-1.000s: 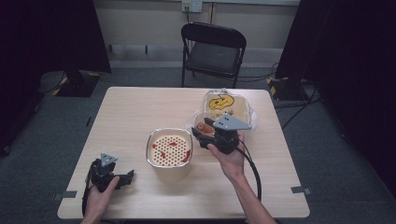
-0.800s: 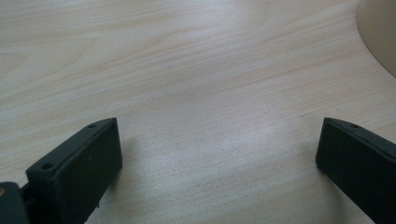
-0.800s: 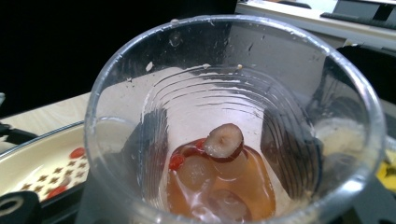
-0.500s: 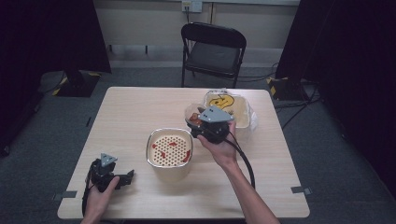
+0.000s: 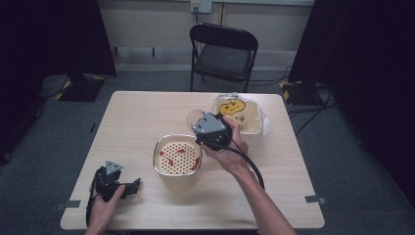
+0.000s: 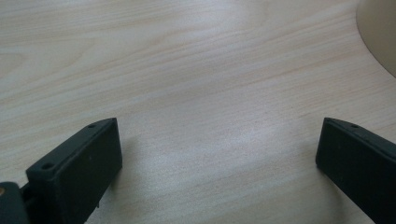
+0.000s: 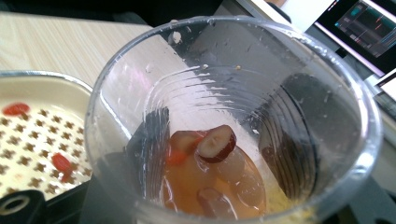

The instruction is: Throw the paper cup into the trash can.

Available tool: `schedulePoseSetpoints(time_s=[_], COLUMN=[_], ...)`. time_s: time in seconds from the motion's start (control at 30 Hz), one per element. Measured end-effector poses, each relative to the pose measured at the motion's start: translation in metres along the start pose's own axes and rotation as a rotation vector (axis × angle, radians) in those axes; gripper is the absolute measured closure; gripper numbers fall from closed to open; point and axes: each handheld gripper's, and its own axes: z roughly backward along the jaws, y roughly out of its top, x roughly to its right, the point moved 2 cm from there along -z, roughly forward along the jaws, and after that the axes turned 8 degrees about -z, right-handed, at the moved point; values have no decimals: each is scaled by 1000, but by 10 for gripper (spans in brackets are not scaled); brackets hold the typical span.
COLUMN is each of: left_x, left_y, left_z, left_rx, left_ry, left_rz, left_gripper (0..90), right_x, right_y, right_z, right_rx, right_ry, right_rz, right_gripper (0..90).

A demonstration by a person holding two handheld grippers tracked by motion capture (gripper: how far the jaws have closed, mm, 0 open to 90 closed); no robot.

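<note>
My right gripper [image 5: 199, 121] is shut on a clear plastic cup [image 5: 194, 117], held tilted just right of and above the strainer bowl [image 5: 156, 164]. Its jaws have just been closing, with the cup between them. In the right gripper view the cup [image 7: 140, 84] holds amber liquid, a sliced red date [image 7: 215, 143] and soft fruit pieces, and my black jaws show through its walls. The bowl's perforated cream insert [image 7: 32, 121] carries a few red berries [image 7: 62, 163]. My left gripper [image 5: 128, 187] rests open on the table at the front left, with bare wood between its fingers [image 6: 79, 172].
A cream tray [image 5: 252, 128] with a yellow face print sits in clear wrap at the back right of the table. A black folding chair [image 5: 222, 49] stands behind the table. The bowl's side [image 6: 380, 32] shows at the upper right of the left gripper view.
My right gripper has carried the cup leftward and slightly up, from in front of the tray to the strainer bowl's right rim. The left hand has stayed put.
</note>
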Motion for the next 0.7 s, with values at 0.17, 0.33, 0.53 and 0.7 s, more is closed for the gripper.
schedulePoseSetpoints(time_s=[0.17,0.33,0.53,0.7], left_x=[0,0,0,0], left_y=[0,0,0,0], left_z=[0,0,0,0], left_rx=[0,0,-1,0], left_ry=[-1,-1,0,0], left_rz=[-2,-2,-2,0], left_gripper=[0,0,0,0], right_x=[-5,-10,-21,-32], right_y=[2,1,5,8], right_z=[-1,-3,-3,-3], right_rx=[-16,-37,-73,-96], right_ry=[-20,-29,-70,-91], right_rz=[76,124,260,351], right_gripper=[444,445,450,456])
